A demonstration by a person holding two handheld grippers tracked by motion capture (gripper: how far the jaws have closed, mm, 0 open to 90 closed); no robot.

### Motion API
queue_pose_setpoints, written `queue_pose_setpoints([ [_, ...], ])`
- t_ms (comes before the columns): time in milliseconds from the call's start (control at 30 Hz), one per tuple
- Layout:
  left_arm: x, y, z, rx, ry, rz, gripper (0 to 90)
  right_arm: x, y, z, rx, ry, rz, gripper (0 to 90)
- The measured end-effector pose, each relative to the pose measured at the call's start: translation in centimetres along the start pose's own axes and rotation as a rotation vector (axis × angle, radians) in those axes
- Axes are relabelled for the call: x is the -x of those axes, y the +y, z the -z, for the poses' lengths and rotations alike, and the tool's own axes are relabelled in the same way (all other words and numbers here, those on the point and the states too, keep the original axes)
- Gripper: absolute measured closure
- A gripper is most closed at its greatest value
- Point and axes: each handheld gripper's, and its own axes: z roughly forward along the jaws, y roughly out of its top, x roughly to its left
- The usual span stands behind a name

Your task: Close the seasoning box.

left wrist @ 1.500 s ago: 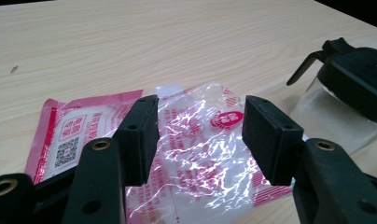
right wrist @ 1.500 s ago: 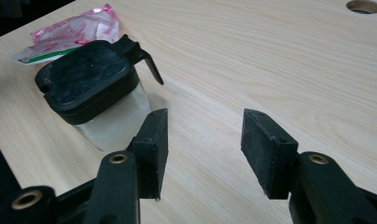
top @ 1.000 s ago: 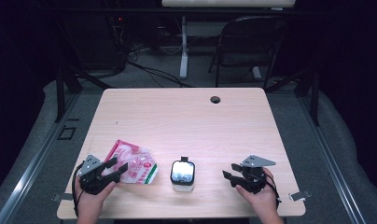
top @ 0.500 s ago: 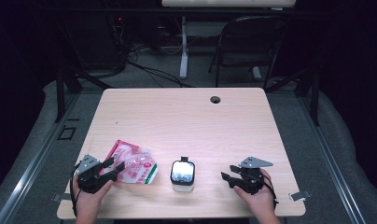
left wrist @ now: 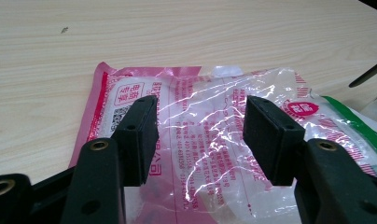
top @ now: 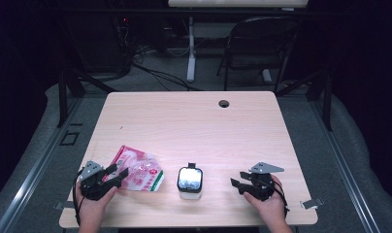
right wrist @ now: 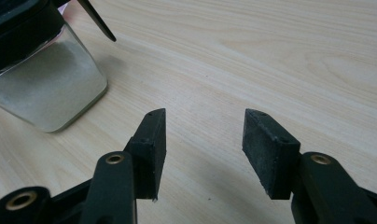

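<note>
A person sits at the near edge of a pale wooden table (top: 194, 121), a black 2-jaw tool in each hand. The left gripper (left wrist: 199, 135) hovers low over a crinkled pink and clear plastic food packet (top: 138, 170), which lies flat on the near left part of the table. In the left gripper view its jaws stand spread, 1 on either side of the packet's clear middle, and the pads do not press on the film; nothing is pinched yet.

Just right of the packet, apart from it, stands a small square glass jar with a black lid (top: 190, 182), pale powder showing through its wall in the right gripper view. The right gripper (right wrist: 204, 149) rests near the table well to the right of the jar, pointing towards it. Its jaws have just been opening and now stand wide, with only bare wood between them.

To my eye this is the approach step: both tools are lining up, the left on the packet and the right on the jar. The next move likely calls for the left jaws to sink and close on a raised fold of the film, since flat plastic can slip, and for the right hand to travel to the jar and square its pads on 2 opposite walls.
</note>
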Motion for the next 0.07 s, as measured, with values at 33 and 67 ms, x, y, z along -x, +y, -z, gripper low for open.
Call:
queue_pose_setpoints([
  [33, -0.04, 0.01, 0.02, -0.001, 0.000, 0.001, 45.3, 0.00, 0.00, 0.00, 0.000, 0.000, 0.000, 49.3],
  [67, -0.09, 0.02, 0.03, 0.001, 0.004, 0.006, 45.2, 0.05, 0.00, 0.04, 0.001, -0.001, -0.002, 49.1],
])
